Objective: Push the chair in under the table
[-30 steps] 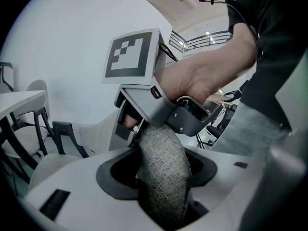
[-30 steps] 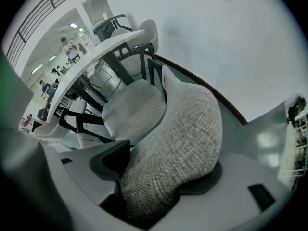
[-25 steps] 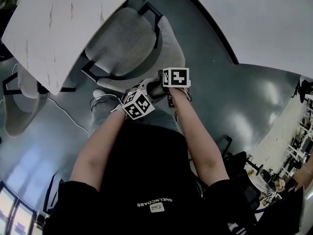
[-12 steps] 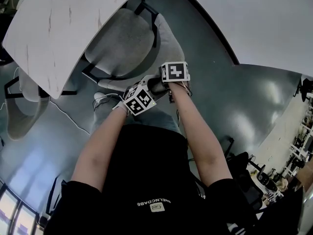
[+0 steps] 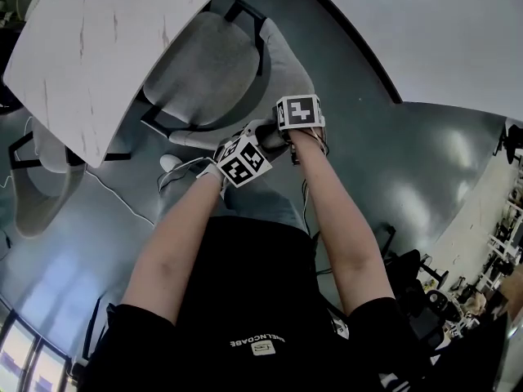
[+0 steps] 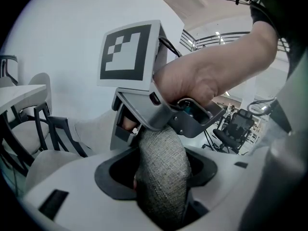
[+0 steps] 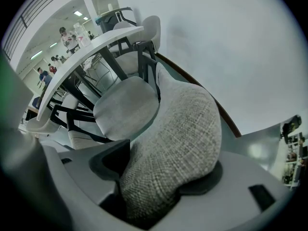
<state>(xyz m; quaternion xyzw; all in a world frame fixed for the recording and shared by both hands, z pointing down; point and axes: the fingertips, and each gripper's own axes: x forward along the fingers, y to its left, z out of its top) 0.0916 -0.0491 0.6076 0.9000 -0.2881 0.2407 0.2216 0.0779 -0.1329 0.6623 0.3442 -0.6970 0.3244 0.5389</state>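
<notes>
A grey fabric chair stands with its seat partly under the white table; its backrest faces me. My left gripper and right gripper sit side by side on the backrest's top edge. In the left gripper view the woven backrest fills the gap of the left gripper, which is shut on it; the right gripper's marker cube shows just beyond. In the right gripper view the right gripper is shut on the backrest, with the seat and the table ahead.
A second grey chair stands at the table's left side. A white cable trails over the dark floor. A pale wall runs along the right. Black office chairs stand behind me on the right.
Both grippers have moved a little toward the table, and the chair has gone with them, its seat slightly further under the tabletop.
</notes>
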